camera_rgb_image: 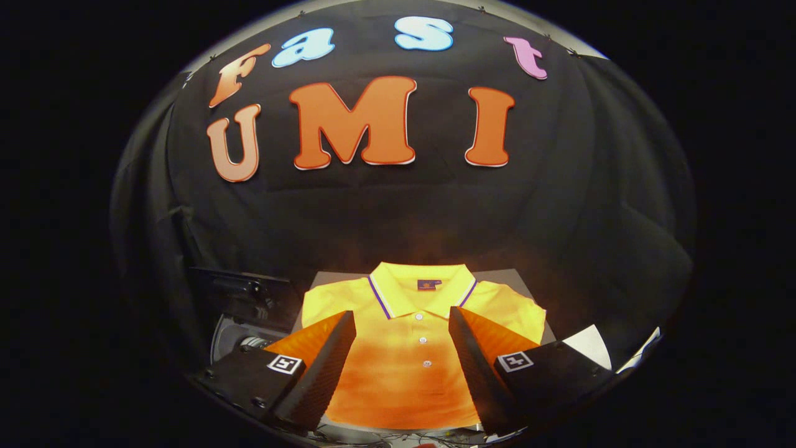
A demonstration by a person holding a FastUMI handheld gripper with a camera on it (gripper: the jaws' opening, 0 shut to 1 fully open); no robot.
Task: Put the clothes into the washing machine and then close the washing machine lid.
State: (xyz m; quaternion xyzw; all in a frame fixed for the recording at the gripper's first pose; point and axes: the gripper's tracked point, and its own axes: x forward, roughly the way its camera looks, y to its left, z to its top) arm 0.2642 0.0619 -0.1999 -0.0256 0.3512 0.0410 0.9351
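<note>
1. Since the tongs (402, 348) hang spread apart, nothing's gripped; the yellow polo shirt (410, 348) lies folded flat on the desk (510, 277), between the fingers.
2. Soft, light, floppy, so I'd pinch the placket.

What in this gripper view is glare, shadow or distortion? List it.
Gripper view: strong fisheye bending curves the booth wall; bright light washes the yellow polo shirt orange low down; the washing machine beside it lies in deep shadow; the hand-held gripper hangs open over the shirt, sharp.
</note>
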